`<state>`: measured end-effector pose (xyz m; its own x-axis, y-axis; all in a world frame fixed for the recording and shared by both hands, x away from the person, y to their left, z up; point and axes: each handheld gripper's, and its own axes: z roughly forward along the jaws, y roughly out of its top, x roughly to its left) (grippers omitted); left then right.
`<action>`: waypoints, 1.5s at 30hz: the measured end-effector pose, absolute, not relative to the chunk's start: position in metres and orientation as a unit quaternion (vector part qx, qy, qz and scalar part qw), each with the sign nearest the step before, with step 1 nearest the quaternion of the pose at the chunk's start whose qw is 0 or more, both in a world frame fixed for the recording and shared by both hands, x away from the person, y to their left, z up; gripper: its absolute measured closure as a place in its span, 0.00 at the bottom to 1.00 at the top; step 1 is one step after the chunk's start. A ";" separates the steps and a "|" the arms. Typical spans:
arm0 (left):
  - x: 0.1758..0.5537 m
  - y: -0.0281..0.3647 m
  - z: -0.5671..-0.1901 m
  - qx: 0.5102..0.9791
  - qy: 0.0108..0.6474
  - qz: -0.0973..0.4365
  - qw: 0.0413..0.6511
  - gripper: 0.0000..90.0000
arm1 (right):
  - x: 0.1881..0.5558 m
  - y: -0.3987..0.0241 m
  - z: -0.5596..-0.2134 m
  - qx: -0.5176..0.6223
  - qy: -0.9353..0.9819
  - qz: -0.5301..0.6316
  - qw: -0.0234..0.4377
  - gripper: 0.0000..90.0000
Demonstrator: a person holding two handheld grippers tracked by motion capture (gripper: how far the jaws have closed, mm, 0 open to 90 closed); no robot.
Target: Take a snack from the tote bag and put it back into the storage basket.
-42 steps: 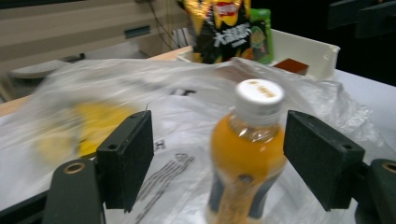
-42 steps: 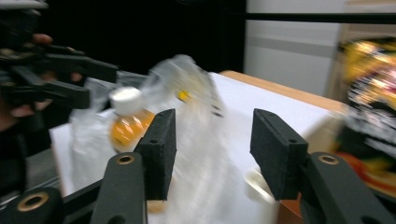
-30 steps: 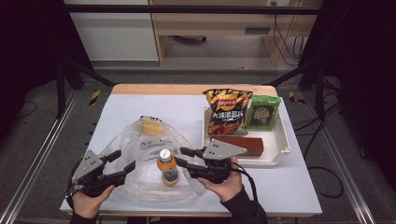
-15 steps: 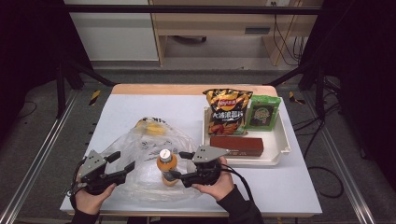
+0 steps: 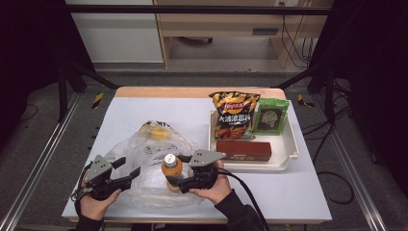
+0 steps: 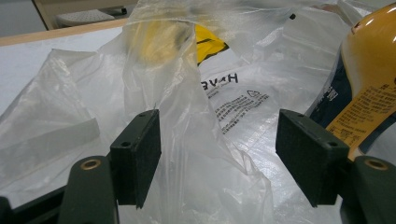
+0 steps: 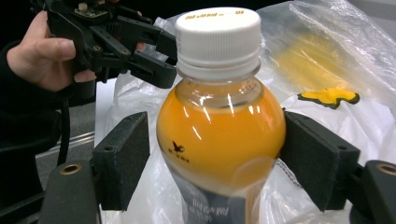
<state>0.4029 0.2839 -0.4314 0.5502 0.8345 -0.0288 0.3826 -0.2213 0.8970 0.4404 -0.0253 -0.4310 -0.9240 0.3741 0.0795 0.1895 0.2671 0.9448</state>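
An orange juice bottle (image 5: 171, 168) with a white cap stands upright on a crumpled clear plastic bag (image 5: 144, 149) at the table's front. My right gripper (image 5: 176, 172) reaches it from the right. In the right gripper view the bottle (image 7: 219, 126) sits between the pads of this gripper (image 7: 217, 158), whose jaws have just been opening; the left pad stands clear of it. My left gripper (image 5: 127, 167) is open at the bag's left side. A raised fold of bag film (image 6: 187, 116) hangs loose between the jaws of that gripper (image 6: 217, 158), and the bottle (image 6: 369, 84) is to their right.
A white tray (image 5: 288, 154) at the right holds a chips bag (image 5: 235, 115), a green packet (image 5: 272, 115) and a brown box (image 5: 243, 150). Something yellow (image 5: 156, 132) lies inside the bag's far end. The table's front edge is close below both hands.
My right hand has shifted left and down around the bottle, and its jaws now stand wider. The bottle stays upright in place. The left gripper has barely moved.
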 end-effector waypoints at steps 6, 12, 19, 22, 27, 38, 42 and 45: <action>0.403 0.285 -0.431 0.741 0.411 0.240 0.474 0.34 | 0.442 -0.019 -0.434 0.182 0.791 0.578 0.079 0.28; 0.403 0.285 -0.431 0.740 0.412 0.240 0.474 0.34 | 0.443 -0.017 -0.436 0.186 0.795 0.571 0.086 0.33; 0.403 0.285 -0.431 0.741 0.412 0.241 0.473 0.34 | 0.440 -0.017 -0.433 0.187 0.800 0.562 0.093 0.34; 0.403 0.284 -0.432 0.741 0.412 0.240 0.473 0.34 | 0.439 -0.017 -0.430 0.185 0.807 0.552 0.095 0.34; 0.403 0.285 -0.432 0.740 0.412 0.240 0.473 0.34 | 0.437 -0.019 -0.425 0.192 0.805 0.553 0.095 0.34; 0.403 0.286 -0.431 0.738 0.416 0.241 0.474 0.34 | 0.431 -0.024 -0.404 0.192 0.786 0.578 0.100 0.34; 0.403 0.286 -0.431 0.739 0.415 0.241 0.474 0.34 | 0.427 -0.025 -0.394 0.190 0.780 0.588 0.104 0.34; 0.403 0.285 -0.432 0.739 0.414 0.240 0.474 0.34 | 0.425 -0.027 -0.385 0.188 0.774 0.595 0.106 0.34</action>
